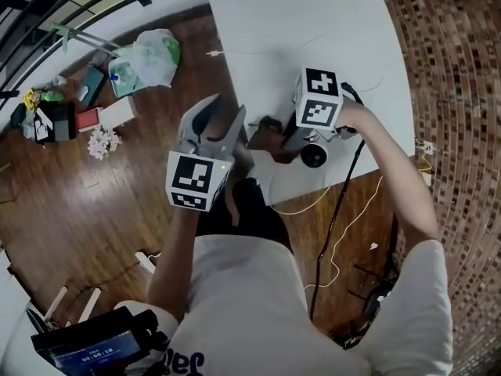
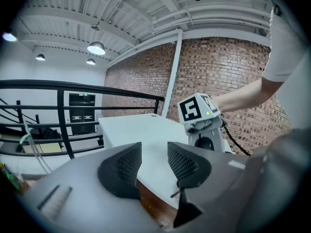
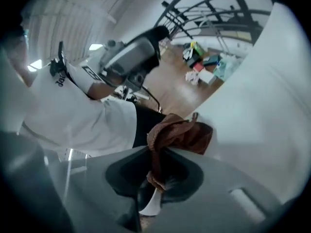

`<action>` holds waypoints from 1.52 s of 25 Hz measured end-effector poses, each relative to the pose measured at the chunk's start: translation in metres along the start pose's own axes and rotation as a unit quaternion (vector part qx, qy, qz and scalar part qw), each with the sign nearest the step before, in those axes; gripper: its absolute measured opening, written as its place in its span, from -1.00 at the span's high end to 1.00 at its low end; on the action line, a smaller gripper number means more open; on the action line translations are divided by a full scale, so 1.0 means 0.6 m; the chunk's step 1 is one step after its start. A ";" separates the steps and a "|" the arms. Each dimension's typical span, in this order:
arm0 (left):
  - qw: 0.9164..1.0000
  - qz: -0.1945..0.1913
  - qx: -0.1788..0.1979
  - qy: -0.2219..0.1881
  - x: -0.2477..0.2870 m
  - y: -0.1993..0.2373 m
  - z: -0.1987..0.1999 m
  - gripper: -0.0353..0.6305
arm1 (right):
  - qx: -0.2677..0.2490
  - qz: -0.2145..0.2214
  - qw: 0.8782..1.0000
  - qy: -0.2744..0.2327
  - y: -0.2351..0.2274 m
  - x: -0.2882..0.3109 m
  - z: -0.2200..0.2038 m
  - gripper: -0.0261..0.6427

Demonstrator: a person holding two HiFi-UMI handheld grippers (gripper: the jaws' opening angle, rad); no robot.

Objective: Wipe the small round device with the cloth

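The right gripper has its dark, rounded fingers clenched on a brown cloth. The soft, crumpled fabric is pinched into a narrow twist between them and bunches out loosely beyond the tips. A thin pale sliver shows just under the pinched twist; what it is cannot be told. In the head view the cloth hangs at the near edge of the smooth white tabletop, between the two grippers. The small round device cannot be picked out in any view.

The left gripper has its fingers released: two black scoop-shaped pads with a fine mesh texture stand apart, with nothing between them but the tabletop's corner beyond.

The right forearm is bare and reaches in from the right, bent at the elbow, holding its gripper low at the tabletop's edge. The left forearm rises from the torso and holds its gripper over the glossy wooden floor, just beside the tabletop. A black cable trails down from the right gripper.
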State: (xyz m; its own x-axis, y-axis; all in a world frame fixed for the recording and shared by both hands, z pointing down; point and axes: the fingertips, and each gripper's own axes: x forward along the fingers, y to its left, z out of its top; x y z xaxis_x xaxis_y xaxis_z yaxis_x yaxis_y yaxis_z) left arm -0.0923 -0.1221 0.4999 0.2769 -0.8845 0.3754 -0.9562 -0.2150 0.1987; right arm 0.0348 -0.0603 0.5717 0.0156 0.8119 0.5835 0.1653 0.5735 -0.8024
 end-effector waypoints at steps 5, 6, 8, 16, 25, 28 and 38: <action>1.000 0.003 -0.001 -0.001 -0.005 0.003 0.003 0.35 | 0.030 -0.025 0.999 0.029 -0.056 0.006 -0.016 0.78; 1.000 0.000 0.000 -0.001 -0.004 0.000 0.003 0.35 | 0.038 -0.034 0.999 0.018 -0.068 -0.002 -0.021 0.78; 1.000 -0.007 0.002 0.002 0.000 -0.008 0.001 0.35 | 0.058 -0.054 0.997 -0.013 -0.090 -0.022 -0.035 0.78; 0.997 -0.074 0.029 0.014 0.039 -0.079 0.011 0.35 | 0.149 -0.117 0.969 -0.156 -0.112 -0.070 -0.150 0.78; 0.979 -0.187 0.080 0.024 0.067 -0.213 0.031 0.35 | 0.225 -0.217 0.871 -0.380 -0.059 -0.012 -0.206 0.78; 0.969 -0.222 0.104 0.022 0.069 -0.256 0.044 0.35 | 0.254 -0.275 0.809 -0.454 -0.041 0.010 -0.216 0.78; 0.967 -0.225 0.122 0.014 0.055 -0.288 0.066 0.35 | 0.298 -0.319 0.719 -0.541 0.028 0.106 -0.149 0.79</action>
State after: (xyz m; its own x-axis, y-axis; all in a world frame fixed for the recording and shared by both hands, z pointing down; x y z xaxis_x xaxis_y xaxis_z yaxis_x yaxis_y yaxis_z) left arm 0.0786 -0.1305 0.4422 0.6694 -0.6675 0.3263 -0.7312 -0.6697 0.1300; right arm 0.1269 -0.0090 0.6068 -0.7052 -0.2121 0.6765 -0.6586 0.5493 -0.5143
